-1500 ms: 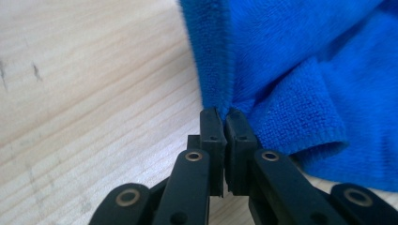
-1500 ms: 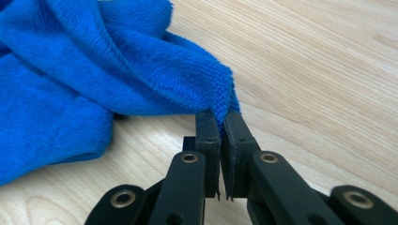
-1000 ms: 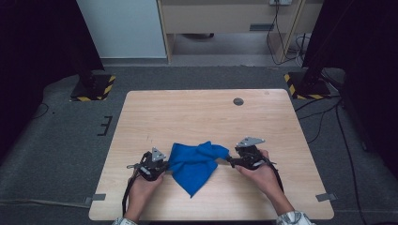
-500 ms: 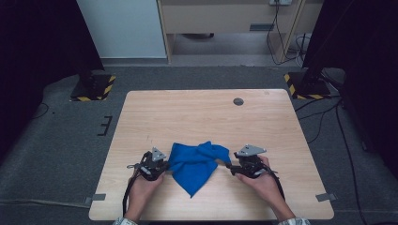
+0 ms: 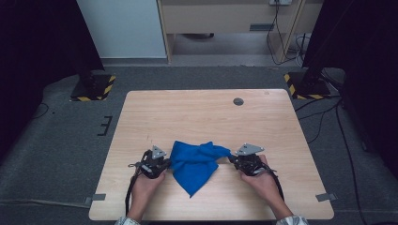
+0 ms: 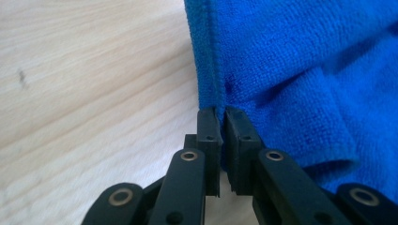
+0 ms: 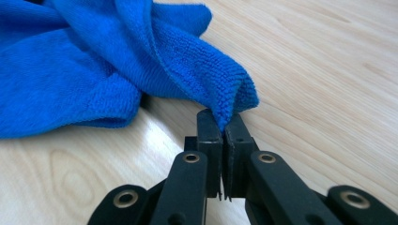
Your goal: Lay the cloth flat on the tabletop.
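Blue cloth point(image 5: 195, 161) lies crumpled near the table's point(image 5: 197, 112) front edge, the far half bare. Left gripper point(image 5: 162, 164) is clamped on its left hem. Right gripper point(image 5: 233, 159), jaws just closing, pinches the right corner. Cloth bunched, one point toward the person.

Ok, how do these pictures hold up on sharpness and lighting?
High view: evenly lit table, soft, dark room edges. Left gripper view: cloth weave crisp. Right gripper view: cloth tip sharp, far tabletop blurred, pale glare on the wood beside the tongs.
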A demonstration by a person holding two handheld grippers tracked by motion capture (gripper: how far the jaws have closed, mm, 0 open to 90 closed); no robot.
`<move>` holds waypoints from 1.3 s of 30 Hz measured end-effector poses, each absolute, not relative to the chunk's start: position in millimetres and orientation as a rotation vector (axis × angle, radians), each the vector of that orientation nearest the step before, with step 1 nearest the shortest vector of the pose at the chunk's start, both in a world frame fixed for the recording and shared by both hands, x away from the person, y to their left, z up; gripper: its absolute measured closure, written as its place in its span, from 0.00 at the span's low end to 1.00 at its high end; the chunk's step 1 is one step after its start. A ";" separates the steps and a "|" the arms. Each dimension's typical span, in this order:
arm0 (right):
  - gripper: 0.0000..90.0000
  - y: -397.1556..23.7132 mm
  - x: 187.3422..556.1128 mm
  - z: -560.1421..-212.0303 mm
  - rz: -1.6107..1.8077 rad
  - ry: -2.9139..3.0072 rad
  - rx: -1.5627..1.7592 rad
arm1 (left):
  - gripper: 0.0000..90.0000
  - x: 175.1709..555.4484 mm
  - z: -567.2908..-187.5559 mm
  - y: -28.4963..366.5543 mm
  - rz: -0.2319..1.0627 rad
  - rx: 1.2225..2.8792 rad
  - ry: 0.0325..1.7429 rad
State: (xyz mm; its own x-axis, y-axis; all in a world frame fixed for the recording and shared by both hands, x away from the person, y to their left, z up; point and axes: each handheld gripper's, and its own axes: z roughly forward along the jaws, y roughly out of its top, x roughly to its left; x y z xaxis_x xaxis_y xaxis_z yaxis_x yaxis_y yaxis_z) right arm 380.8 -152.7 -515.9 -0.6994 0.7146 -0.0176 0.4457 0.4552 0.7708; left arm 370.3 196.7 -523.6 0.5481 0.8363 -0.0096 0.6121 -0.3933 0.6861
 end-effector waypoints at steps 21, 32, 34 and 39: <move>0.98 -197.2 362.1 -502.5 1.109 2.366 1.074 | 0.62 374.6 -517.2 183.1 0.432 2.103 1.116; 0.98 -195.4 362.8 -504.7 1.090 2.385 1.057 | 0.47 406.7 -493.7 167.5 0.491 2.099 1.038; 0.98 -195.9 363.0 -504.5 1.094 2.389 1.062 | 0.45 416.3 -493.8 162.3 0.490 2.111 1.045; 0.98 -195.5 363.1 -502.6 1.112 2.375 1.057 | 0.45 433.1 -498.4 152.1 0.455 2.152 1.047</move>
State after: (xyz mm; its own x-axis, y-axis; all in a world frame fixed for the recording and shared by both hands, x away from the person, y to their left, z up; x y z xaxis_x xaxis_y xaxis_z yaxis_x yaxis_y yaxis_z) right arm 363.1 -195.5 -502.6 -0.6785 0.7341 0.0272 0.4912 0.4258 0.7599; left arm 433.1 152.1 -498.4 0.6128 0.7901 0.0120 0.5476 -0.4355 0.7145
